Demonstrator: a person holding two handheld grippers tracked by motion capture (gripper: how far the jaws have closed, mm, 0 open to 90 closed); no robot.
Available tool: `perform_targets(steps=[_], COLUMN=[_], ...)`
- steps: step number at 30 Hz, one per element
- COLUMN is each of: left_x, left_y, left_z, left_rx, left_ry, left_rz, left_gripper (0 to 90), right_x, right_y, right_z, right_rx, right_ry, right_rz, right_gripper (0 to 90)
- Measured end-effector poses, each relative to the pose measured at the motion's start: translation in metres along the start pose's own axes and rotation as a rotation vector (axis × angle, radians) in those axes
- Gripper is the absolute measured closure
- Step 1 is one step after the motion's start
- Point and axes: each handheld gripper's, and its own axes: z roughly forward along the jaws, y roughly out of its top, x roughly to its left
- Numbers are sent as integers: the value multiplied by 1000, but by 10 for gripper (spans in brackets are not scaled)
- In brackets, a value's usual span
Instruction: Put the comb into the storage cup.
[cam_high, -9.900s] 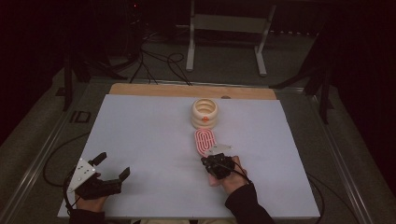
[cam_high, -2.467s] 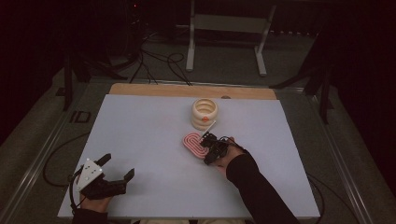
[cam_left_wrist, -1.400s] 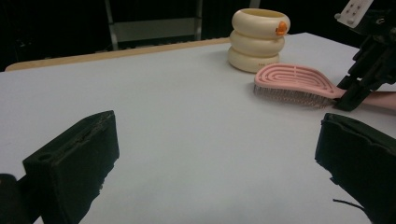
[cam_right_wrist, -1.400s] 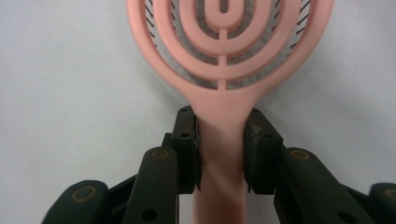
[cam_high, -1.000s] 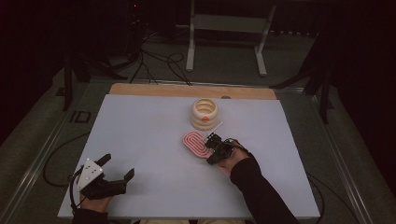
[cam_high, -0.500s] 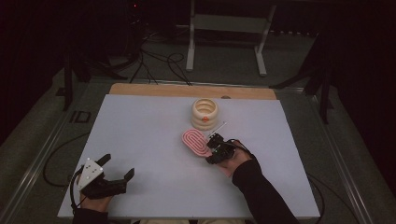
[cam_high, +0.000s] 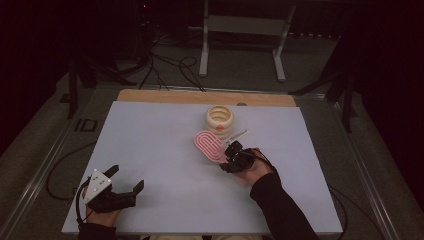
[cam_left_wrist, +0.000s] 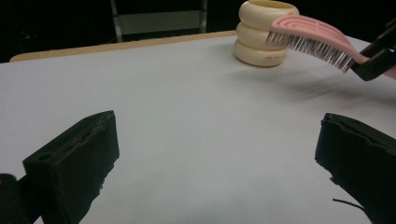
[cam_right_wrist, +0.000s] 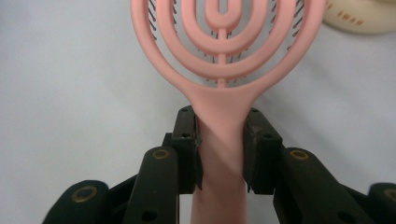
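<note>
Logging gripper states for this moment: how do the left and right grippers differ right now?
The left gripper is open and empty; the right gripper is shut on the pink hairbrush handle. The left sits at the table's near corner, the right mid-table beside the cream ringed holder. Both have black jaws.

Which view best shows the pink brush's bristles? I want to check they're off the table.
The left gripper view: it sees the pink brush side-on, bristles pointing down, above the table. The right gripper view shows its looped back, bristles peeking through; the high view shows its back from above.
</note>
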Motion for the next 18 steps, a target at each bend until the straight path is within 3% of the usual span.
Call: perform_targets(steps=[9,18], left_x=[2,0], left_y=[1,4], left_z=[1,4], left_rx=[9,27], left_ry=[13,12], left_rz=[-22,-15], left_gripper=[5,4], right_x=[1,4], right_y=[-4,-6], right_z=[-9,-17], right_rx=[-105,-180], right_ry=[-11,-23], right_rz=[-2,-10], right_gripper=[698,698])
